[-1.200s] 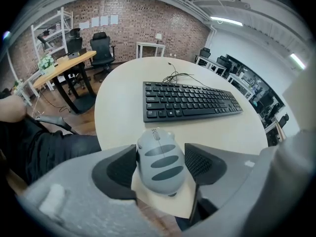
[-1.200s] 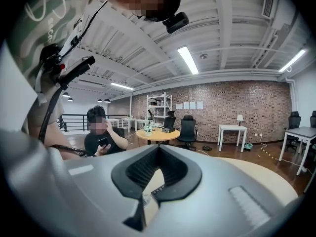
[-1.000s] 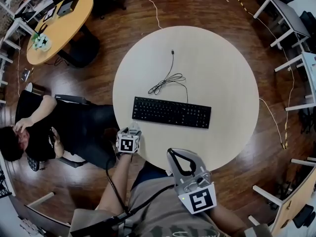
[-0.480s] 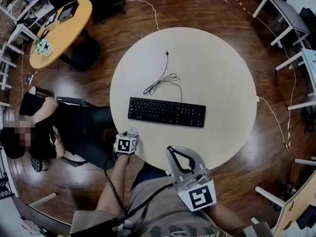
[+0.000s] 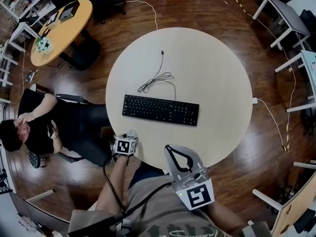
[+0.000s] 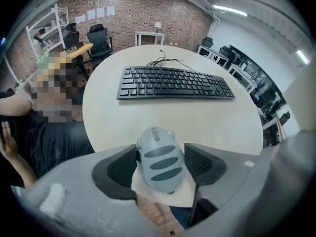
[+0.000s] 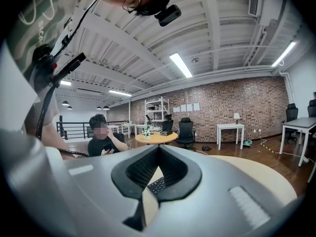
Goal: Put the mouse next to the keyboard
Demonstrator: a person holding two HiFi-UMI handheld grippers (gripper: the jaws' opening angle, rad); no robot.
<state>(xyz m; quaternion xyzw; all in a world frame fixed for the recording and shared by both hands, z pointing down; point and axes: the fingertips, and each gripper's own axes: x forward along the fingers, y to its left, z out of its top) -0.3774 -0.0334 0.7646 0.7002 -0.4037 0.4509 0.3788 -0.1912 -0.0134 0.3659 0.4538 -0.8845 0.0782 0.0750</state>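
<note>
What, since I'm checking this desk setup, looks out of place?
The cable behind the keyboard lies loosely tangled, its plug unconnected. The left gripper holds the mouse, not yet beside the keyboard.

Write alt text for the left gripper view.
The left gripper holds a grey mouse between its jaws over the near edge of a round table. Further on the table lie a black keyboard and a coiled cable; a person sits at left.

Bright overhead light, sharp, fisheye-warped edges
</note>
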